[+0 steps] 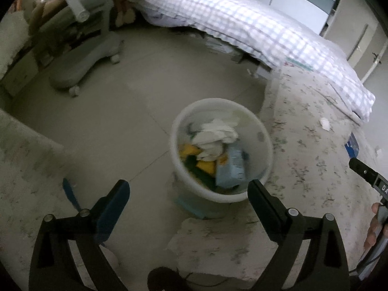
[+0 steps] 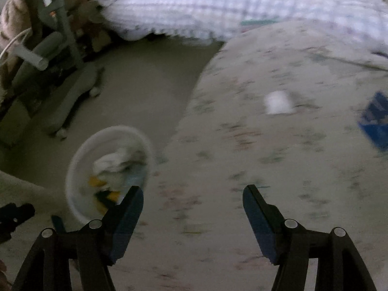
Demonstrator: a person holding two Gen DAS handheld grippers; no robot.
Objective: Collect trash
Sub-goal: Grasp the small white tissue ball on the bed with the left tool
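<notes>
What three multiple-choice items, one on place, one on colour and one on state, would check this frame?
1. Where does the crumpled white paper still outside the bin lie?
A. on the patterned mat
B. on the bed
C. on the chair base

2. What colour is the bin?
A. red
B. black
C. white

3. What is the state of the right gripper?
A. shut on a tissue
B. open with nothing between its fingers
C. shut on a blue packet

Answers:
1. A, the right wrist view shows the paper on the mat, short of the checked bedding.
2. C, its rim and wall are white in both views.
3. B, its fingers stand apart with only mat visible between them.
</notes>
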